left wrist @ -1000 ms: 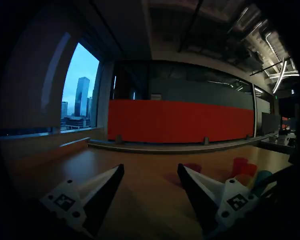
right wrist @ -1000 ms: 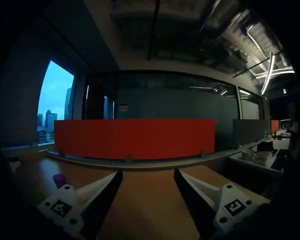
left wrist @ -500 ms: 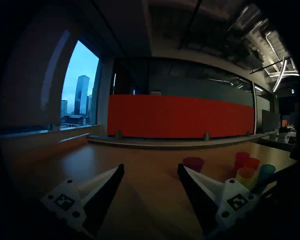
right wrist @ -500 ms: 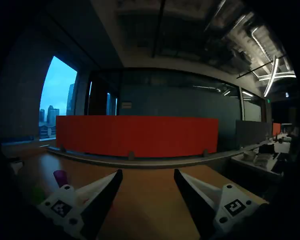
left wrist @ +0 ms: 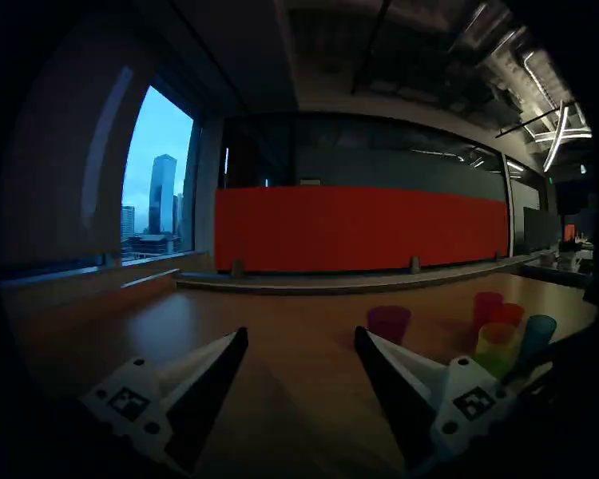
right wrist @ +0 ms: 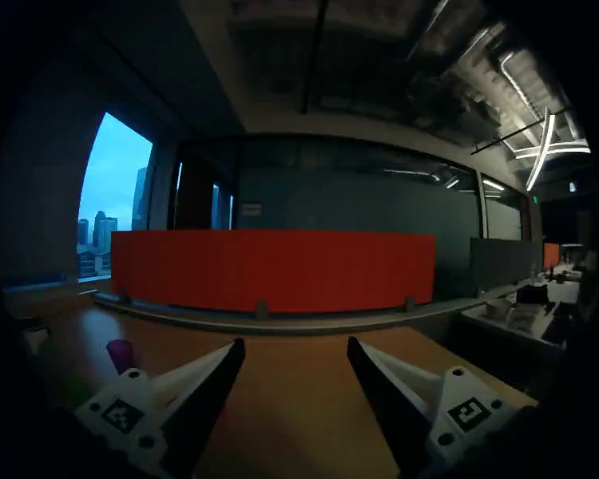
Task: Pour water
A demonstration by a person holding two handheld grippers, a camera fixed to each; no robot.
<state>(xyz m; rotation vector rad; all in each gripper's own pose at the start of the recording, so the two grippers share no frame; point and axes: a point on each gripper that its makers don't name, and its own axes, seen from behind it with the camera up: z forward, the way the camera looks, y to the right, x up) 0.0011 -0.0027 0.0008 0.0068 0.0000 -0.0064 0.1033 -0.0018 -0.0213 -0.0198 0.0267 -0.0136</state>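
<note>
Hovering over the wooden table, my left gripper and right gripper both gape wide, nothing in either. The purple cup stands just past my left tip, with the cluster of cups further right. I'd approach level and clamp mid-height, gently, so nothing tips.

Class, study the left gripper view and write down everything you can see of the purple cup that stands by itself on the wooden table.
The purple cup is a small tumbler, plastic by its look and slightly see-through, widest at the rim. It stands upright, mouth up, on the wooden table, apart from the group of coloured cups to its right. One of the fingers of the open left hand-held gripper hides its base. What it holds cannot be told.
</note>
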